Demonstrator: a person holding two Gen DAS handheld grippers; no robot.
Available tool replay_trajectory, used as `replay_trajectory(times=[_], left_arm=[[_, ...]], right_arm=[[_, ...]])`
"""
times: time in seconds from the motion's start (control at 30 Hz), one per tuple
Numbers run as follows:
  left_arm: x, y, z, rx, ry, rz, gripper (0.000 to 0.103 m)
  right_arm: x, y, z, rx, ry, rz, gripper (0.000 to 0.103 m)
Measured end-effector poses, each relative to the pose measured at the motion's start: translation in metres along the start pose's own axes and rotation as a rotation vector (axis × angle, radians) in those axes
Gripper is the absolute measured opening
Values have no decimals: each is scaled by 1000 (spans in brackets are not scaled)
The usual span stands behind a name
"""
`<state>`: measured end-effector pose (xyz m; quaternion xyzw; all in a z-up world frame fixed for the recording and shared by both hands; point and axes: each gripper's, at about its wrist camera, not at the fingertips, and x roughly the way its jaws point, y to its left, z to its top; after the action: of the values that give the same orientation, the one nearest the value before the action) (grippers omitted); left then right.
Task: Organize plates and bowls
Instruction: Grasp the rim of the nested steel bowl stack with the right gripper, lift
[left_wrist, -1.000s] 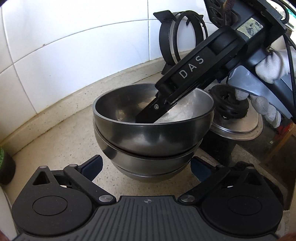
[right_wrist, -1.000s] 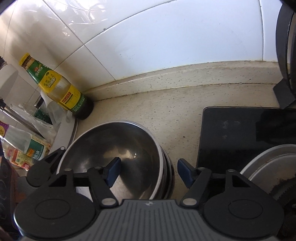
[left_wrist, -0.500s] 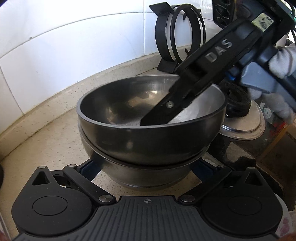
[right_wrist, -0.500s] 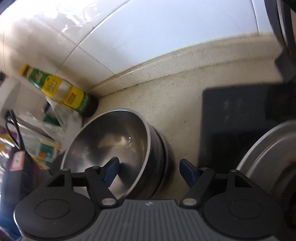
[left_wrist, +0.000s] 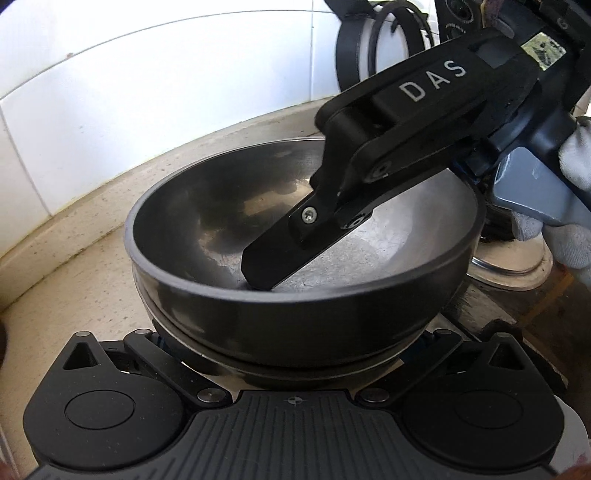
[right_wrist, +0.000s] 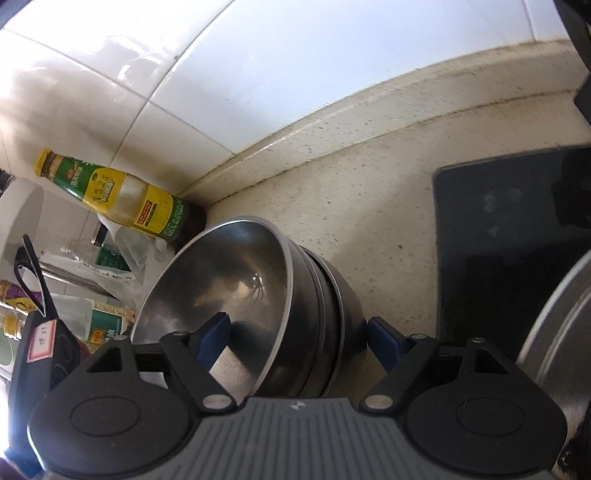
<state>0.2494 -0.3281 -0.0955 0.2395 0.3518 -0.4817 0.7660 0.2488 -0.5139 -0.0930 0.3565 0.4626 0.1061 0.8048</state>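
Observation:
A stack of nested steel bowls (left_wrist: 295, 306) sits on the beige counter (left_wrist: 74, 295), filling the left wrist view. My left gripper (left_wrist: 288, 347) is open, its fingers on either side of the stack's lower part, mostly hidden under it. My right gripper (right_wrist: 299, 332) is open and straddles the stack's near wall: one finger (left_wrist: 273, 258) reaches down inside the top bowl (right_wrist: 229, 284), the other (right_wrist: 384, 336) is outside the stack. Whether the pads touch the metal I cannot tell.
A white tiled wall runs behind. A yellow-green bottle (right_wrist: 122, 199) and packets (right_wrist: 103, 325) crowd the corner beyond the bowls. A black cooktop (right_wrist: 509, 236) and a steel lid (left_wrist: 517, 266) lie to the right. A black ring rack (left_wrist: 373, 48) stands at the wall.
The left gripper has closed in on the bowl stack, which now sits between its fingers. The right gripper has tilted, and the stack looks tipped in its view.

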Motion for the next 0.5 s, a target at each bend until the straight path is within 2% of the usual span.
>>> replay_trajectory(times=[0.27,0.5], left_arm=[[-16,-11,5,-25,-30,60,103],[-47,-28,10,-33,-74,125,103]], right_arm=[[-9,26,7,-76,-34,13,87],[-28,57,4,-149,-66,37,87]])
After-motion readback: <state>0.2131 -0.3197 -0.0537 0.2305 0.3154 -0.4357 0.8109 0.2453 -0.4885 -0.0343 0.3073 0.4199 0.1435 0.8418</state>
